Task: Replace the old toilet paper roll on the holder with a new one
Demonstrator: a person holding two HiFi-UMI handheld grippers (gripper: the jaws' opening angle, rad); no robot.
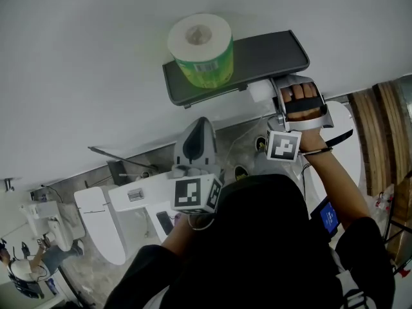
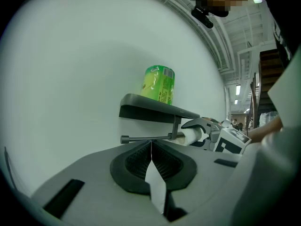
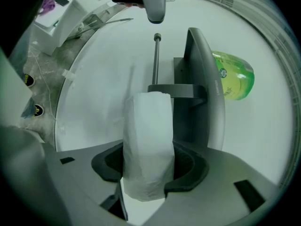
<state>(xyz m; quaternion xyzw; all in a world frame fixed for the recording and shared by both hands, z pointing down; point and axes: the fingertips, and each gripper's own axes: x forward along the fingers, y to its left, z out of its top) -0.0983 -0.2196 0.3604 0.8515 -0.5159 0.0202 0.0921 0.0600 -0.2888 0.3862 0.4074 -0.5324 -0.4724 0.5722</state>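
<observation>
Removal step: your right claw [image 3: 146, 172] clamps the old roll [image 3: 146, 135]; draw it clear of the holder [image 3: 203, 74]. Left claw [image 2: 151, 161] closed, empty.

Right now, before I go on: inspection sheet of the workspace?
Surface: white wall, with the grey holder shelf mounted on it.
Job's things: new roll in green wrapper stands on end on the shelf; old white roll sits under the shelf beside the bracket; rod bare.
Clutter: nothing seen.
Grippers: right gripper shut on the old white roll; left gripper shut, empty, apart from the holder.
Cables: nothing seen.
Surroundings: white toilet below; another person far off.
</observation>
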